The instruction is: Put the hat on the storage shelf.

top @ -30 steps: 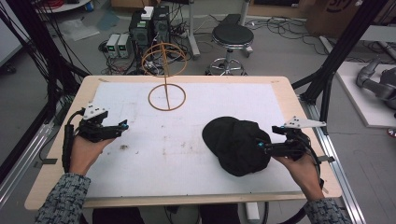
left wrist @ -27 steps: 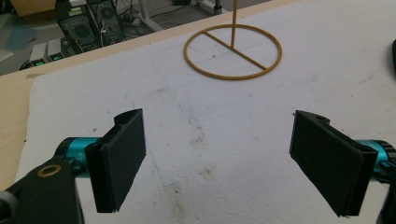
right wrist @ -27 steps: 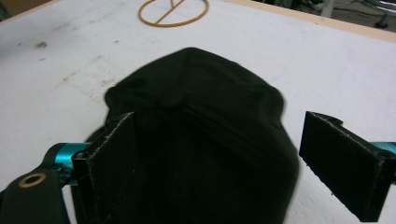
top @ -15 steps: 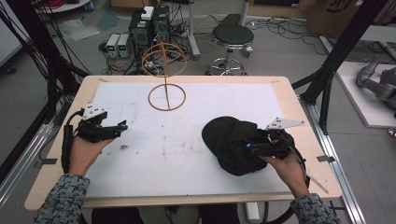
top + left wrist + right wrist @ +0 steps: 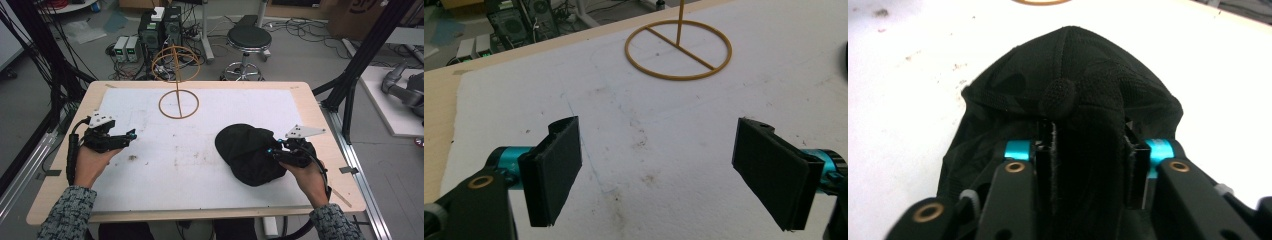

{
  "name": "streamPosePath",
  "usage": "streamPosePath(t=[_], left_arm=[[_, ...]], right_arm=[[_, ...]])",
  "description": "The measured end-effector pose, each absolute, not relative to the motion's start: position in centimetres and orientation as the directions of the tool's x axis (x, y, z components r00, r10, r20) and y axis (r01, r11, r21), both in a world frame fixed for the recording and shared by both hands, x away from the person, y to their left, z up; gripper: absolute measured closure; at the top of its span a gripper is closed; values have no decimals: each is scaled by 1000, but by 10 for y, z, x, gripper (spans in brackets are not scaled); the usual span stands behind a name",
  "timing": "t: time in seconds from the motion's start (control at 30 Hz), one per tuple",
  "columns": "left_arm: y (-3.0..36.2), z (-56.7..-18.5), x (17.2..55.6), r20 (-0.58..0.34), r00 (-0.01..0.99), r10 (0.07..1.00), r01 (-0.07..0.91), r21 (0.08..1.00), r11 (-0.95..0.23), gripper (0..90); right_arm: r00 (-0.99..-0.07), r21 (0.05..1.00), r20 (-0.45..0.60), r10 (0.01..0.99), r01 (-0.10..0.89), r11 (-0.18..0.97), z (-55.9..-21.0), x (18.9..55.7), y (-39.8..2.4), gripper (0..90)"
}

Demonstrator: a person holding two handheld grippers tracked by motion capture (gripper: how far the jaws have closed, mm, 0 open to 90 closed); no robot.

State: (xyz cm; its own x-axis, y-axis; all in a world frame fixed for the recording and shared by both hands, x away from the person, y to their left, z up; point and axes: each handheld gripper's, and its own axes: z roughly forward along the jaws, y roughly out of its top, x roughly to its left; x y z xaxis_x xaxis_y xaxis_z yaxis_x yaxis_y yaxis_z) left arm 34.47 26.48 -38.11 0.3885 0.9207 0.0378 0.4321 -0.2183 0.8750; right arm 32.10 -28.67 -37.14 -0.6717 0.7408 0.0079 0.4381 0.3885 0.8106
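On white mat, right gripper (image 5: 1088,150) jaws pinching soft black mesh cap (image 5: 248,150), apparently its brim, left gripper (image 5: 664,170) jaws wide.

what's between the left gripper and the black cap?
Nothing: in the high view, only bare, stained white mat separates the left gripper from the black cap. The wire stand sits farther back.
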Motion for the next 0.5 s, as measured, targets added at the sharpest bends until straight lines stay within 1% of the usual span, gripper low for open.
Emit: streamPosePath(t=[0.23, 0.3, 0.4, 0.5], left_arm=[[269, -382, 344, 33, 382, 924, 437, 874, -213, 203], [269, -383, 344, 35, 380, 924, 438, 873, -213, 203], [270, -383, 343, 31, 378, 925, 437, 875, -208, 203], [271, -383, 343, 32, 374, 927, 436, 876, -207, 203]], right_arm=[[-693, 840, 4, 721, 394, 374, -367, 328, -284, 765], [-694, 853, 16, 719, 385, 352, -360, 335, -280, 784], [-696, 865, 19, 718, 372, 338, -355, 340, -277, 797], [-696, 883, 22, 717, 350, 312, -341, 349, -273, 801]])
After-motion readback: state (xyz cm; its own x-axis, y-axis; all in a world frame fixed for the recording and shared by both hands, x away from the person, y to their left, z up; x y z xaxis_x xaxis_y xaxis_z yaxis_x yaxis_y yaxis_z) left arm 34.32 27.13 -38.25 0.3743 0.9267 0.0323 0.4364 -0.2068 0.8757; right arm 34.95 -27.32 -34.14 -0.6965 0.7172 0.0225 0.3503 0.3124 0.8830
